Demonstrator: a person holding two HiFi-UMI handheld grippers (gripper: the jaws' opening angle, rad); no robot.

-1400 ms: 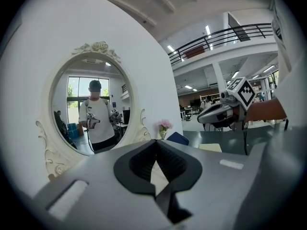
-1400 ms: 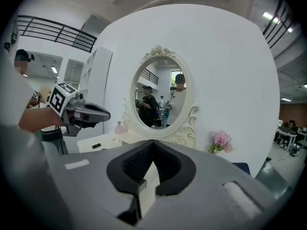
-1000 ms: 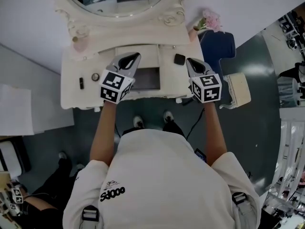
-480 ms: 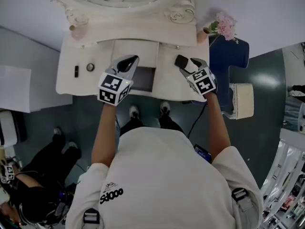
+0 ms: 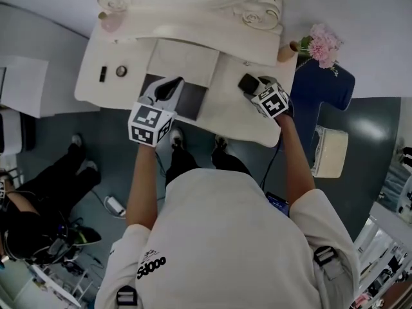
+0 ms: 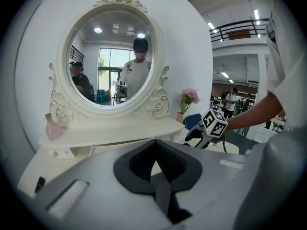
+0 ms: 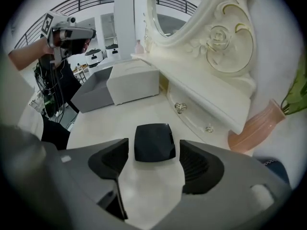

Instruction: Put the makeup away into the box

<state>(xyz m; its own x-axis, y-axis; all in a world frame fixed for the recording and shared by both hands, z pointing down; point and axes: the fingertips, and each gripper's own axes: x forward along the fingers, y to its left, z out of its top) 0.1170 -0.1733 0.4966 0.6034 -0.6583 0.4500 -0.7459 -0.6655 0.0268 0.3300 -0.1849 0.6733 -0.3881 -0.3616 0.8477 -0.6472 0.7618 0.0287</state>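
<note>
Compact (image 7: 152, 133), black, lies flat on white worktop (image 7: 144, 111) below mirror shelf, between right tongs (image 7: 153, 143), jaws opening, not touching it. Left tongs (image 6: 154, 150) pressed together, empty, above open grey box (image 7: 93, 95).

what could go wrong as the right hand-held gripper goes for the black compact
The black compact lies flat on the tabletop between the opening jaws of the right hand-held gripper, untouched; the pads might slide over it or shove it. The pink vase stands close by, so a swing could tip it.
</note>
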